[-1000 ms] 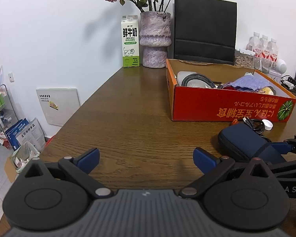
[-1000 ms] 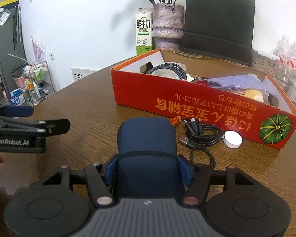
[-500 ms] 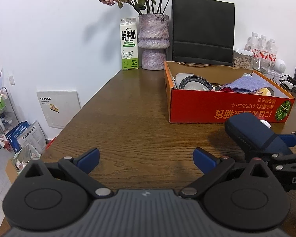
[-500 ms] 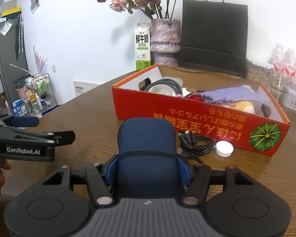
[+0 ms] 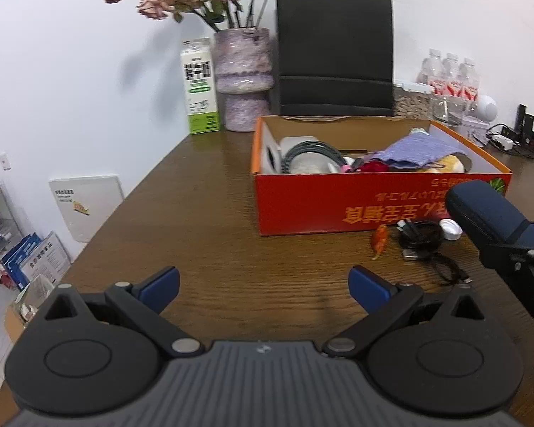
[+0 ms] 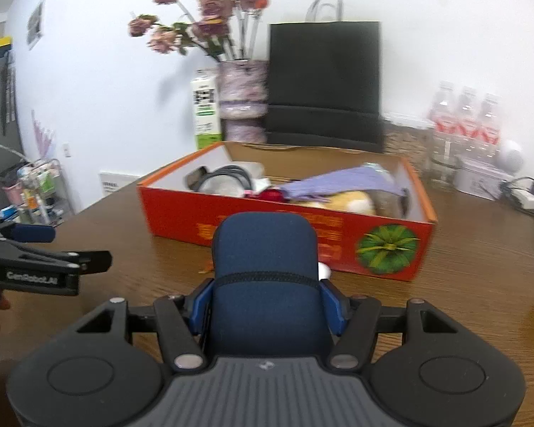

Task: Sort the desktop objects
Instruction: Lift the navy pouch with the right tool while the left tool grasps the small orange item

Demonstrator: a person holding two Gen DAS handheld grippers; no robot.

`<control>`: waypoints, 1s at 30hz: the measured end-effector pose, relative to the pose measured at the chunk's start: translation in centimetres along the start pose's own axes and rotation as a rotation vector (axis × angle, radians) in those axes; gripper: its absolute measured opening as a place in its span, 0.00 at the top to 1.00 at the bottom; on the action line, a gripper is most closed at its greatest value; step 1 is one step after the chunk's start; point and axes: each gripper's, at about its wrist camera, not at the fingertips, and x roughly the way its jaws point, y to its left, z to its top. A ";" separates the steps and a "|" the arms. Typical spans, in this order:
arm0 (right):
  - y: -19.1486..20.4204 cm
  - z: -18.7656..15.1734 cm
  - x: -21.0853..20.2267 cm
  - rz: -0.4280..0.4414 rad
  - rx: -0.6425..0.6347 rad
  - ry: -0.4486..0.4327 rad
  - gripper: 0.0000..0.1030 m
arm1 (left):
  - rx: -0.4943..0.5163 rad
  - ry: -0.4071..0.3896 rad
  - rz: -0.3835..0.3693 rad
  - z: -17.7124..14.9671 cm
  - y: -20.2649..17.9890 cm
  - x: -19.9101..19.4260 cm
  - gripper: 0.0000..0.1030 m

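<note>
My right gripper (image 6: 267,306) is shut on a dark blue zip pouch (image 6: 265,259) and holds it in the air in front of the red cardboard box (image 6: 338,238). The pouch (image 5: 487,213) also shows at the right of the left wrist view, above the table. The red box (image 5: 302,206) holds a grey coiled cable, a purple cloth and other items. On the table before it lie a black USB cable (image 5: 422,238), a white cap (image 5: 450,229) and a small orange piece (image 5: 379,240). My left gripper (image 5: 263,284) is open and empty, low over the table.
A milk carton (image 5: 199,85), a vase of dried roses (image 5: 242,78) and a black paper bag (image 5: 334,53) stand at the back by the wall. Water bottles (image 5: 452,78) and power cables are at the back right. The table's left edge drops to floor clutter.
My right gripper has lifted the blue pouch off the table and carried it up toward the red box. The left gripper stays open and has barely moved.
</note>
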 end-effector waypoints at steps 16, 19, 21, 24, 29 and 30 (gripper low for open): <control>-4.5 -0.4 0.6 -0.101 0.058 -0.030 0.41 | 0.065 0.053 -0.083 2.8 -5.5 5.5 0.03; -4.7 -0.5 0.8 -0.117 0.065 -0.034 0.41 | 0.072 0.069 -0.082 3.1 -6.1 6.6 0.04; -4.8 -0.6 1.1 -0.116 0.073 -0.034 0.41 | 0.075 0.081 -0.076 3.2 -6.4 7.2 0.08; -4.9 -0.8 1.3 -0.116 0.077 -0.035 0.41 | 0.074 0.094 -0.094 3.1 -6.7 8.0 0.16; -5.0 -1.0 1.6 -0.108 0.088 -0.034 0.41 | 0.064 0.121 -0.137 2.9 -6.9 9.1 0.35; -5.1 -1.0 1.6 -0.104 0.089 -0.032 0.41 | 0.062 0.124 -0.146 2.9 -7.0 9.3 0.44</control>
